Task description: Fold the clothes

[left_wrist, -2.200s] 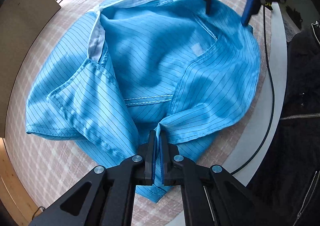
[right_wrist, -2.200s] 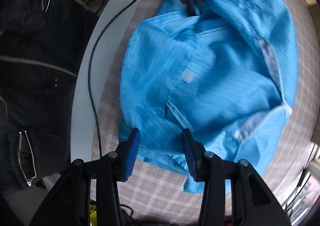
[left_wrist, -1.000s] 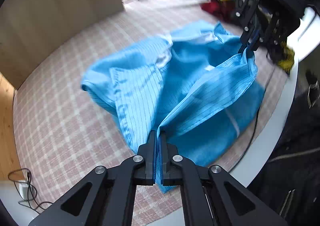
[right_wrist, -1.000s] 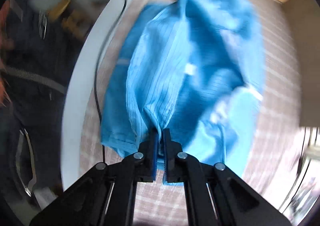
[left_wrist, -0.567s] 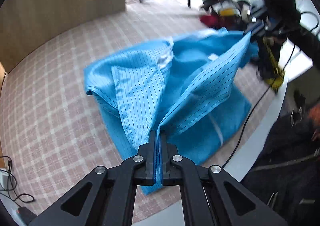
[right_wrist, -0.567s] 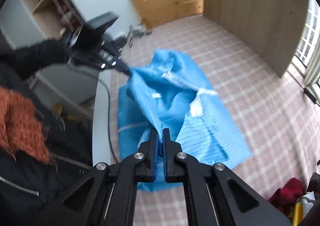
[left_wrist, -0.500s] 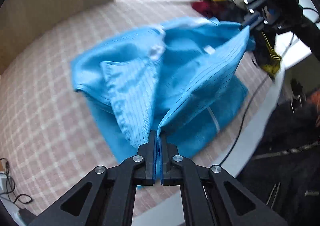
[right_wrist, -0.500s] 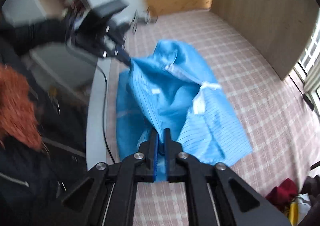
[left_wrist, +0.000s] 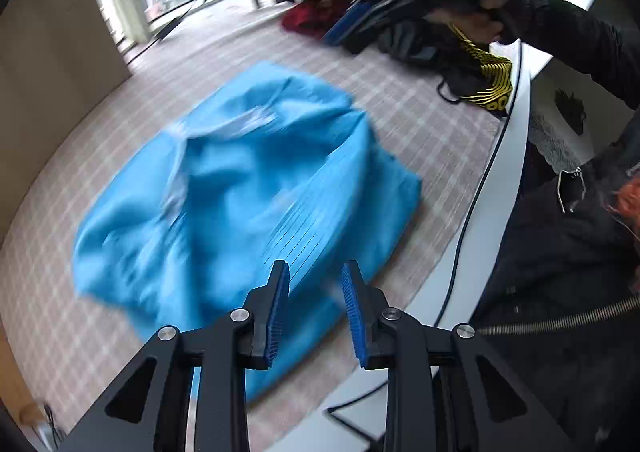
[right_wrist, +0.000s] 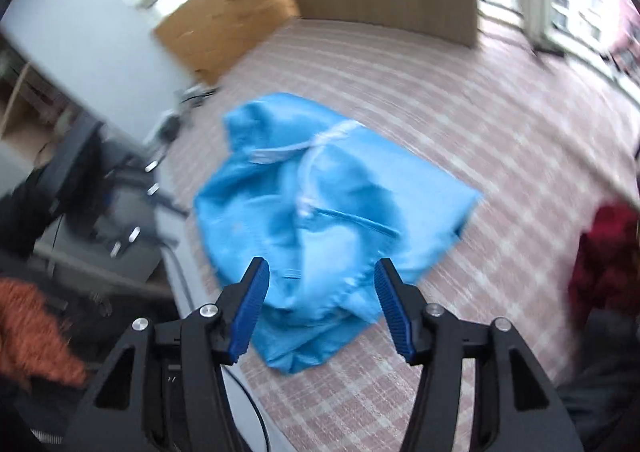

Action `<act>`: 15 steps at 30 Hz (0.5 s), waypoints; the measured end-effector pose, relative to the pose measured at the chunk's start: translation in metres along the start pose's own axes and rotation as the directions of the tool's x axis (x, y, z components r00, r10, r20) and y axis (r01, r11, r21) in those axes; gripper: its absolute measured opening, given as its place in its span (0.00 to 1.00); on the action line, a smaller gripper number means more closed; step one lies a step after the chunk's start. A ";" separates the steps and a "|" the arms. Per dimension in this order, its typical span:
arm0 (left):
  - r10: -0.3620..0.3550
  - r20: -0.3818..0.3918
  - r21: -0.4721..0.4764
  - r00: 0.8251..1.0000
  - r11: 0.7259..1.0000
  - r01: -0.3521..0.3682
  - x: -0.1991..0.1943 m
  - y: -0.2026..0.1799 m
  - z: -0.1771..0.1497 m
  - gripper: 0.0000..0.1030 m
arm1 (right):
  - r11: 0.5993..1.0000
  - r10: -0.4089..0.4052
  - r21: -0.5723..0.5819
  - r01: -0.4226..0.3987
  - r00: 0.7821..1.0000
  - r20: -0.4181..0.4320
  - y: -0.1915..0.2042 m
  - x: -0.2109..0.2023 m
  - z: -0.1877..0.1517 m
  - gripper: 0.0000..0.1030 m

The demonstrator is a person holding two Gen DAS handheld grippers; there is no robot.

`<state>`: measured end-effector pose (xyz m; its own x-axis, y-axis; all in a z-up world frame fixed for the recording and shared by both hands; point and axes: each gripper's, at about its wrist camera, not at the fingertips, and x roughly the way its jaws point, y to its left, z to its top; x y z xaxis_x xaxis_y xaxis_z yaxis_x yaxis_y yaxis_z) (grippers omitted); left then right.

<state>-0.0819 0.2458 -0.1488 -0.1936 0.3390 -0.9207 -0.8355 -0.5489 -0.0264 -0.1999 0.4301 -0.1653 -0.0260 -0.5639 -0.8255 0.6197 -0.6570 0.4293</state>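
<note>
Your left hand-held gripper (left_wrist: 314,306) and right hand-held gripper (right_wrist: 320,304) both gape wide, empty, above the blue pinstriped garment (left_wrist: 248,187), lying bunched on the checked worktop (left_wrist: 404,99), toward 12 o'clock of each.

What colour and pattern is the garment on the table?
Bright blue garment with thin dark pinstripes; the stripes show best in the left wrist view.

The blue shirt (left_wrist: 248,187) lay in a loose, puffy heap on the pink checked worktop (left_wrist: 404,91), not folded yet. It was bright blue w/ thin dark stripes & a white strip of trim (right_wrist: 316,143) near the top. One flap was bent over the middle. Its near edge sat close to the worktop's white rim. Pics were blurry.
</note>
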 end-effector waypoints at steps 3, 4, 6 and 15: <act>0.007 0.045 0.072 0.999 0.997 -0.010 0.011 -0.026 0.021 0.28 | 0.990 0.046 0.130 -0.049 0.999 0.030 -0.021 0.020 -0.011 0.53; 0.010 0.050 0.081 0.999 0.997 -0.014 0.015 -0.034 0.026 0.28 | 0.986 0.056 0.155 -0.063 0.997 0.047 -0.024 0.022 -0.014 0.53; 0.003 0.054 0.065 0.999 0.998 -0.007 0.027 -0.033 0.039 0.28 | 0.981 0.064 0.176 -0.076 0.995 0.078 -0.027 0.025 -0.018 0.53; -0.035 0.066 -0.030 0.997 0.999 0.037 0.044 -0.016 0.044 0.01 | 0.986 0.059 0.152 -0.070 0.996 0.072 -0.013 0.048 -0.007 0.47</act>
<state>-0.1000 0.3028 -0.1713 -0.1979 0.4072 -0.8916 -0.8261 -0.5589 -0.0720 -0.2036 0.4155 -0.2135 -0.0459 -0.6365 -0.7699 0.4936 -0.6845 0.5365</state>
